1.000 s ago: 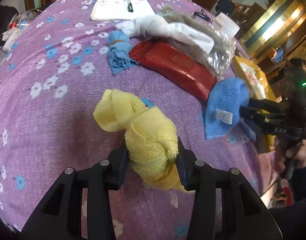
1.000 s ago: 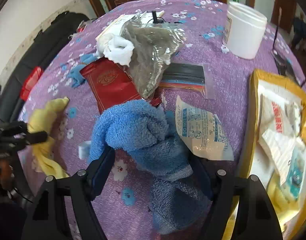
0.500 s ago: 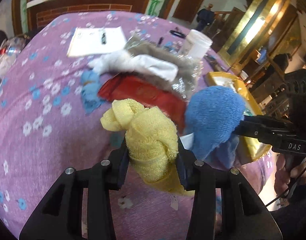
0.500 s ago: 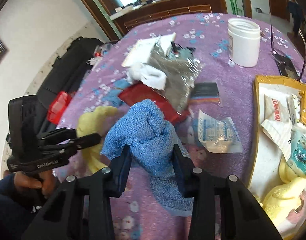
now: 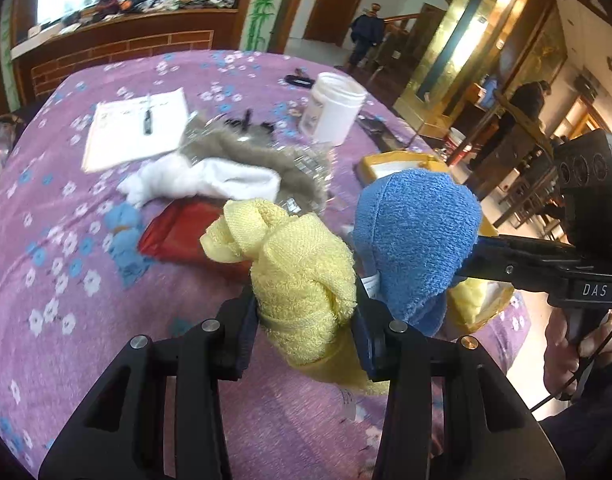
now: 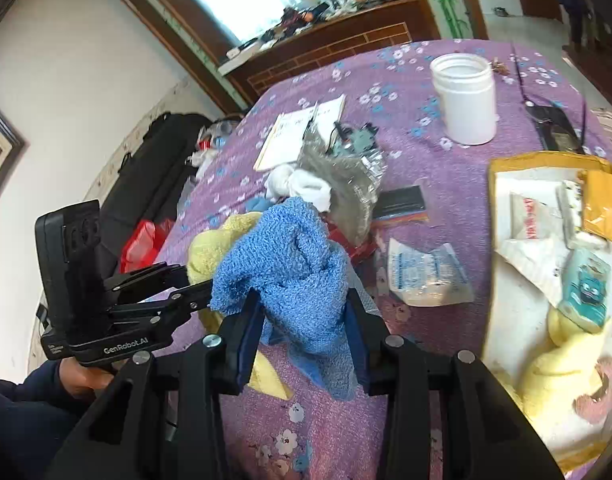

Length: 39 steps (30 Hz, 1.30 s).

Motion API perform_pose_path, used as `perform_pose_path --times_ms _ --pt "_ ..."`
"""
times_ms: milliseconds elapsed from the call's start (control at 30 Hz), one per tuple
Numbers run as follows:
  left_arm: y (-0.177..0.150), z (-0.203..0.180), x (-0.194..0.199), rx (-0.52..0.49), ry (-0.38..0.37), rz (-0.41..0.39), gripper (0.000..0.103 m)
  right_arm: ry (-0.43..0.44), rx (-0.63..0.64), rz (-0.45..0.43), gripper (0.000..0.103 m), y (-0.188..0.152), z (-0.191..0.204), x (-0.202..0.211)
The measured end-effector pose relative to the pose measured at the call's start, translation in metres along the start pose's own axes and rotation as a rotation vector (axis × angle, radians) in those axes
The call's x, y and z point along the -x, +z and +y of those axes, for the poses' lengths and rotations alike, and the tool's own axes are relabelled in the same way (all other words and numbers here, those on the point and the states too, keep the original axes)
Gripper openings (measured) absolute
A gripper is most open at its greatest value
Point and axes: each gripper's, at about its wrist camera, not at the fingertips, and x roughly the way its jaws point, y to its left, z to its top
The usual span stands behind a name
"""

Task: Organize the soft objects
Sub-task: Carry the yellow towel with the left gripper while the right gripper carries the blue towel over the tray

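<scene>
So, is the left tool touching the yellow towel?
Touching. The left wrist view shows the left tool pinching the yellow towel from both sides.

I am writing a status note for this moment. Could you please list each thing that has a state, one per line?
left gripper: shut on the yellow towel, lifted off the cloth
right gripper: shut on the blue towel, lifted; its jaws just closed
white jar: upright, no lid
white towel: lying knotted
small blue cloth: lying on table
yellow tray: holding packets and a yellow towel
</scene>
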Motion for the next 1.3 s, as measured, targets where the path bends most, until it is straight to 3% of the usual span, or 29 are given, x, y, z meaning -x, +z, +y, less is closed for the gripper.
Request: perform_pose_path --times_ms 467,933,1300 --pt "0.035 -0.059 -0.008 -0.143 -0.09 -0.012 0.041 -0.038 -0.114 -0.146 0.039 -0.005 -0.033 0.063" --pt "0.055 -0.105 -0.019 -0.177 -0.156 -0.012 0.041 -0.071 -0.184 -0.226 0.039 -0.019 -0.062 0.109" --pt "0.078 -0.154 -0.043 -0.222 -0.204 0.007 0.041 -0.125 -0.285 -0.303 0.039 -0.024 -0.112 0.15"
